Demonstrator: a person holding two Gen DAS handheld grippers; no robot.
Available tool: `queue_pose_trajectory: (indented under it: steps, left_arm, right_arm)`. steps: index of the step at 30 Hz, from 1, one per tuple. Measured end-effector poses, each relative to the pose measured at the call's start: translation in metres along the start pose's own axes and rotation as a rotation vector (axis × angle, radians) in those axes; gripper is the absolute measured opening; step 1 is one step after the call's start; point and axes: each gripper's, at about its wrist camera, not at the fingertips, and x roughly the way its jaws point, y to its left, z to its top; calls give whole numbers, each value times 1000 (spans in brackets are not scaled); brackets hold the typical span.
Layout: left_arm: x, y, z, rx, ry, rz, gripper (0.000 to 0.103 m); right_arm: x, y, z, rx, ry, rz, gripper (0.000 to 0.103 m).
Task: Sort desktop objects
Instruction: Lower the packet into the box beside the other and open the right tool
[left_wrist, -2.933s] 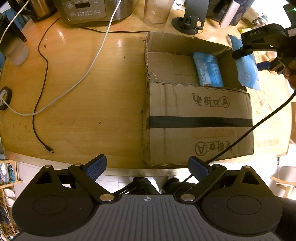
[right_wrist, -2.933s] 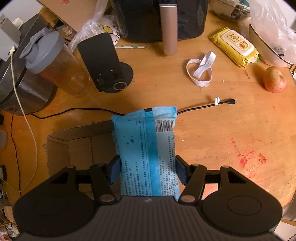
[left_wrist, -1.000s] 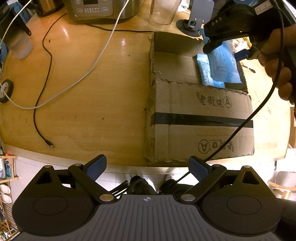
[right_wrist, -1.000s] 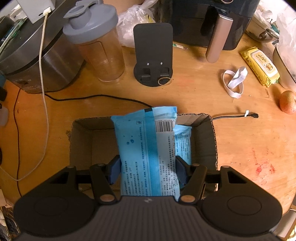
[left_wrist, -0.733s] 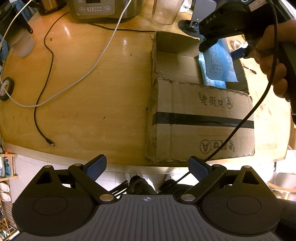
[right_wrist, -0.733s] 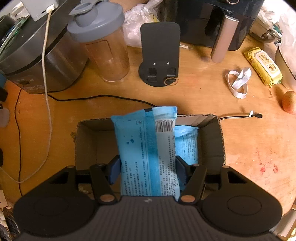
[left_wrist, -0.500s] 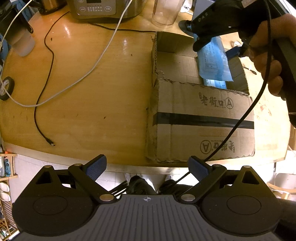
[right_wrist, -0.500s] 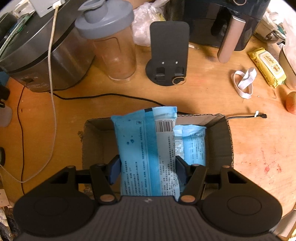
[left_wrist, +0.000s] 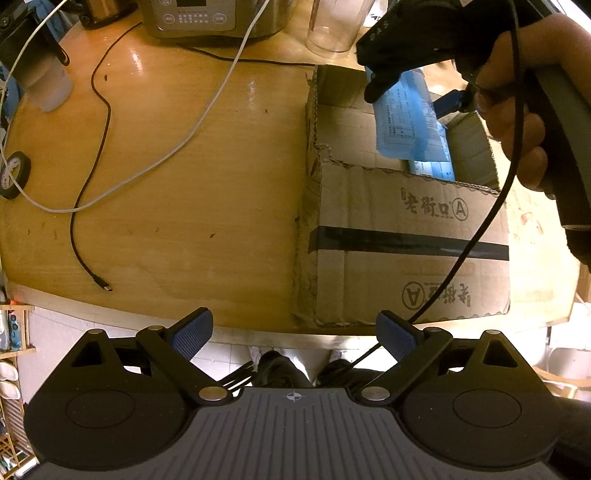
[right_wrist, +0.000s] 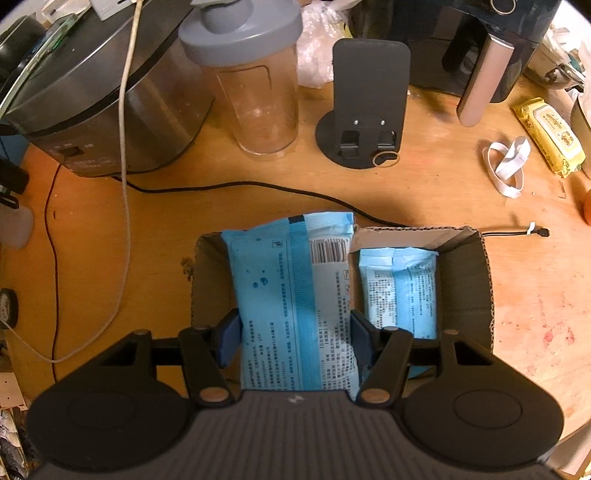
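Note:
My right gripper (right_wrist: 295, 334) is shut on a blue wipes packet (right_wrist: 295, 299) and holds it over the open cardboard box (right_wrist: 465, 280), above the box's left half. A second blue packet (right_wrist: 400, 291) lies inside the box on the right. In the left wrist view the held packet (left_wrist: 404, 114) hangs from the right gripper (left_wrist: 413, 85) above the box (left_wrist: 406, 236). My left gripper (left_wrist: 293, 334) is open and empty, off the table's near edge in front of the box.
A rice cooker (right_wrist: 99, 107), a shaker bottle (right_wrist: 255, 81), a black phone stand (right_wrist: 365, 107) and an air fryer (right_wrist: 476, 48) stand behind the box. Cables (left_wrist: 110, 158) cross the table on the left. A yellow wipes pack (right_wrist: 550, 134) and a white band (right_wrist: 509, 166) lie at the right.
My right gripper has carried the blue packet leftward from beside the box to above its opening and lower toward it. The left gripper has stayed open and nearly still.

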Motion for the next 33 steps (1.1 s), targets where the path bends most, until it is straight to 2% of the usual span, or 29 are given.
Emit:
queue_pose_trajectory:
  steps: [33]
  left_arm:
    - [3, 2, 1, 2, 14, 4, 97]
  right_arm:
    - [51, 0, 1, 10, 52, 13, 61]
